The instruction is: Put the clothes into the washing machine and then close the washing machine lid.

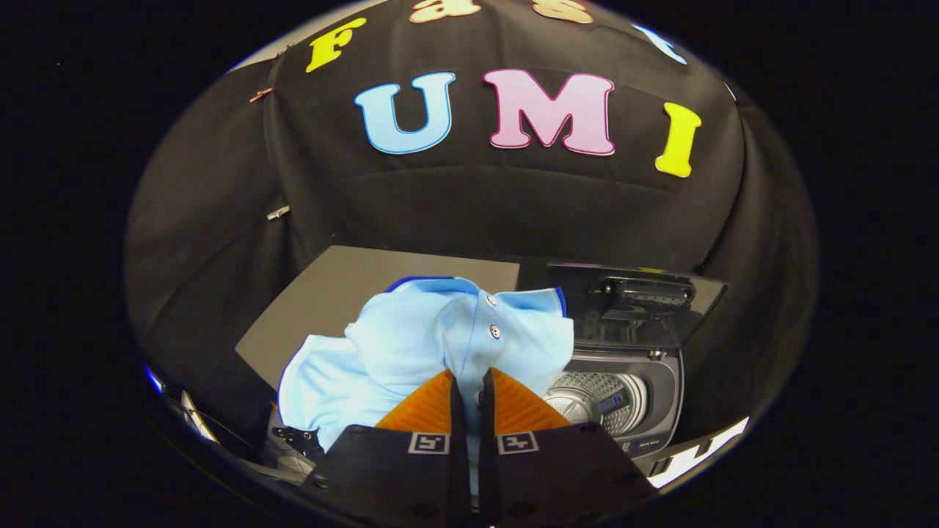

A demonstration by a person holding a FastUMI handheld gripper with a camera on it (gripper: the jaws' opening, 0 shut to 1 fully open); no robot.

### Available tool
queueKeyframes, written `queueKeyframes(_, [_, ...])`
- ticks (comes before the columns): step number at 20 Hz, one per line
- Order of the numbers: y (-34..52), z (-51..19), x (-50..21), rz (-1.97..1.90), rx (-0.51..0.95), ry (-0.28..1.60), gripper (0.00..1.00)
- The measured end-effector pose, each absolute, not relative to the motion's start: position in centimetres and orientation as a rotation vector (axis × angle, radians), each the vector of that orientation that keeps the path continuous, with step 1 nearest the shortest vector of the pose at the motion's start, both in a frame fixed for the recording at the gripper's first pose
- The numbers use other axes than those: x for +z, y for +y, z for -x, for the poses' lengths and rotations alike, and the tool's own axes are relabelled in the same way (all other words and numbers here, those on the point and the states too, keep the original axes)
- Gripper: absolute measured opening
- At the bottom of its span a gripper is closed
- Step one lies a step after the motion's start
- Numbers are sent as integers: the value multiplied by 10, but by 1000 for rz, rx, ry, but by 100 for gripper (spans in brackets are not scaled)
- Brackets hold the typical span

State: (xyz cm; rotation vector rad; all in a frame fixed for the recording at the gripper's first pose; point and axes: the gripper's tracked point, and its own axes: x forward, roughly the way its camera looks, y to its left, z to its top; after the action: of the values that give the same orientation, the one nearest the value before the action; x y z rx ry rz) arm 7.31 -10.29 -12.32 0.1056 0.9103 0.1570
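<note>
Gripper view: hand-held gripper [469,381] pinches shirt [411,345] above grey tabletop [352,286].

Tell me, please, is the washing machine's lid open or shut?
Open: the dark glass lid stands raised behind the grey washing machine, exposing its steel drum.

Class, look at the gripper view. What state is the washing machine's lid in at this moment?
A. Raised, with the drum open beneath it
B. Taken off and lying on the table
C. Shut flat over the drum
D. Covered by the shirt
A: the lid stands raised behind the washing machine, its metal drum exposed, while the tongs are shut on the light blue shirt beside it.
</note>
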Motion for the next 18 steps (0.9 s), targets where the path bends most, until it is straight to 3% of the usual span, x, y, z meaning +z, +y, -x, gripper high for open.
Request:
queueKeyframes(9, [-162, -84, -130, -149, 184, 918, 9])
queueKeyframes(18, [-209, -91, -155, -106, 122, 956, 9])
